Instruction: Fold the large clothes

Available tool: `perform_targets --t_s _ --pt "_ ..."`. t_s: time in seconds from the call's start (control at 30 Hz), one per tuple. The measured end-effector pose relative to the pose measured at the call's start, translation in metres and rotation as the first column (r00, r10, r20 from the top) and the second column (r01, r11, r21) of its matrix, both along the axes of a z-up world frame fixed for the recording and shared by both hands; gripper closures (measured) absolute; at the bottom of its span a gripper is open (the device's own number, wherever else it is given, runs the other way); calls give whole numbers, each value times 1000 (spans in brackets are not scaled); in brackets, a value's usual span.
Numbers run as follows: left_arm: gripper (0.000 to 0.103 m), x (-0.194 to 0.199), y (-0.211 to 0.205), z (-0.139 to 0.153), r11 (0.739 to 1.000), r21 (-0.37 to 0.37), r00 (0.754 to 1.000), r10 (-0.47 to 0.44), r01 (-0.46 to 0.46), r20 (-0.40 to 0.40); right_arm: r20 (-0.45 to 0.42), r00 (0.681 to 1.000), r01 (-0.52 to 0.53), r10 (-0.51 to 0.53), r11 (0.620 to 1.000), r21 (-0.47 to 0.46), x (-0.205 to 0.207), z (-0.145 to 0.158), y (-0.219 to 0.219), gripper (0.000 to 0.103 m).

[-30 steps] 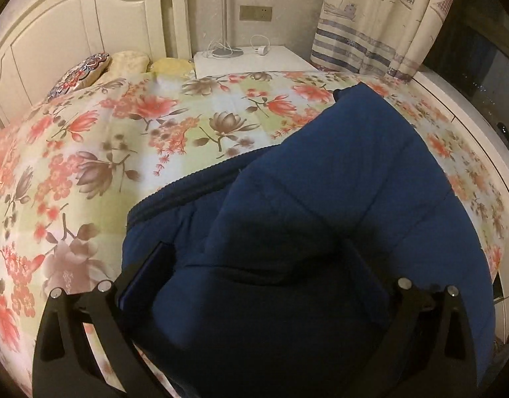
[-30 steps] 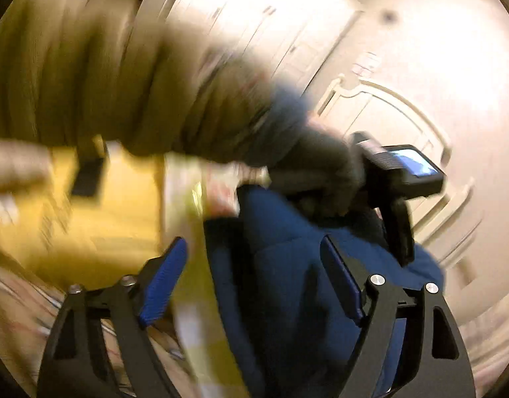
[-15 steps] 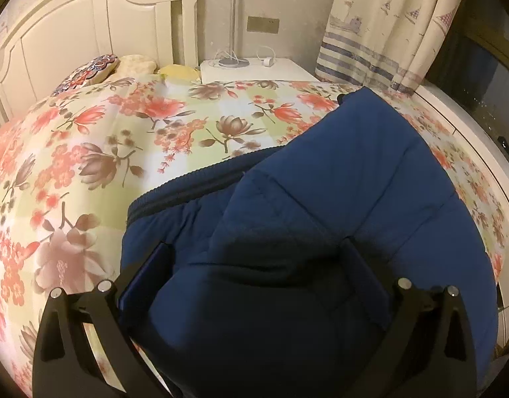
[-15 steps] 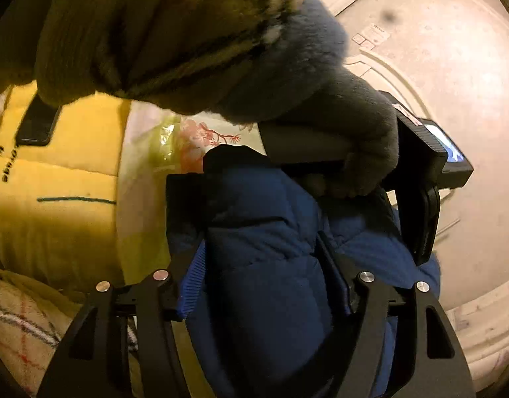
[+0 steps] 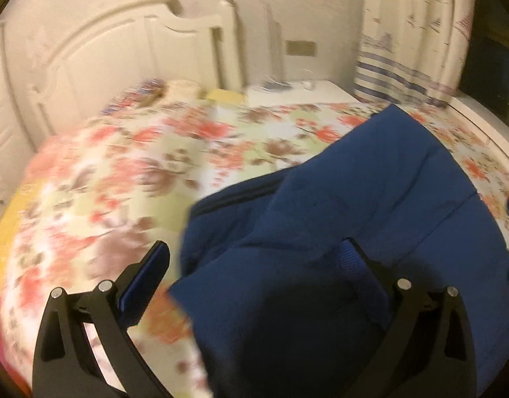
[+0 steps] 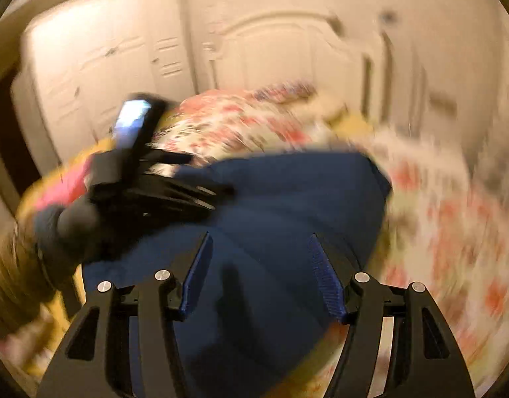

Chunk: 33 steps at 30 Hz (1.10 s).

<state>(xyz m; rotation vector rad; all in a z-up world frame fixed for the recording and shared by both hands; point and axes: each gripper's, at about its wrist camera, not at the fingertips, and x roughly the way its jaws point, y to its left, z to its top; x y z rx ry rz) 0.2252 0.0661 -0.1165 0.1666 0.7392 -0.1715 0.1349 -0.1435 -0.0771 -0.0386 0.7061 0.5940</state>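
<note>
Blue padded jacket [image 5: 370,232] lies bunched on floral bedspread [image 5: 138,172], toward bed's window side; dark zipper edge faces headboard [image 5: 105,66]. Left gripper [image 5: 257,265]: jaws spread wide, jacket fold between fingers, left pad [image 5: 145,278] clear of fabric, over bedspread. Right gripper [image 6: 261,265]: jaws parted, jacket [image 6: 287,205] filling gap; contact with pads not discernible due to blur. Nightstand [image 5: 297,91] beside headboard, curtain [image 5: 410,33] at right. Both views motion-blurred.
</note>
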Motion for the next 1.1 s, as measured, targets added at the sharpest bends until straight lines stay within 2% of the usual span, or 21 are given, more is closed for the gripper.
perform_targets --t_s 0.03,0.07,0.13,0.2,0.3,0.33,0.4,0.43,0.47,0.53,0.63,0.67,0.7,0.73,0.77,0.8,0.83,0.87,0.9,1.0,1.1 --pt "2 -7 8 2 1000 -14 1000 21 -21 4 -44 999 21 -19 999 34 1 -7 -14 28" --pt "2 -13 19 3 999 -34 999 41 -41 3 -101 994 42 -35 997 69 9 -24 -16 13" --pt "2 -26 41 3 992 -111 998 55 -59 -31 -197 980 51 -16 983 176 12 -43 -34 9" --pt "2 -36 63 -4 977 -202 994 50 -69 -101 -284 959 65 17 958 278 13 -59 -42 8" --pt "2 -47 88 -23 929 -362 977 -6 -73 -214 -365 929 90 57 924 372 18 -80 -48 7" --pt "2 -49 96 -34 894 -439 966 -33 -86 -256 -394 916 99 76 909 404 21 -86 -49 4" --pt "2 -48 103 -50 830 -548 946 -85 -107 -314 -427 898 96 108 898 429 27 -90 -48 4" --pt "2 -45 110 -63 765 -630 926 -129 -133 -354 -434 892 92 121 894 439 28 -93 -47 4" --pt "2 -47 115 -65 736 -662 932 -128 -139 -338 -437 891 93 123 893 441 28 -94 -45 4" --pt "2 -50 110 -63 754 -646 936 -134 -116 -324 -439 889 88 133 889 450 29 -96 -44 4" --pt "2 -50 100 -62 752 -654 927 -184 -81 -327 -438 885 73 157 882 465 33 -101 -43 4" --pt "11 -49 96 -62 735 -676 919 -224 -59 -323 -429 889 66 162 881 469 36 -101 -42 4" --pt "21 -49 96 -67 687 -725 910 -264 -56 -320 -413 896 58 164 878 475 35 -101 -42 4" --pt "24 -51 96 -70 663 -746 912 -268 -59 -310 -391 906 49 163 876 479 33 -101 -41 6" --pt "31 -53 97 -72 641 -766 917 -274 -51 -291 -368 916 39 161 876 481 32 -102 -40 9" --pt "38 -58 101 -75 599 -800 926 -279 -39 -254 -343 926 27 161 876 482 29 -102 -40 11" --pt "42 -62 103 -78 563 -826 931 -283 -33 -230 -323 933 20 158 875 484 27 -103 -40 14" --pt "45 -65 105 -81 534 -845 938 -274 -33 -210 -309 938 13 156 876 481 26 -101 -39 17" --pt "47 -67 106 -82 515 -856 944 -261 -39 -201 -291 944 3 155 879 478 24 -99 -38 18" --pt "50 -71 99 -78 488 -871 956 -228 -52 -185 -208 965 -42 163 873 486 16 -87 -38 22" --pt "51 -58 74 -60 499 -866 957 -236 -27 -166 -134 981 -54 141 859 509 19 -69 -55 23"
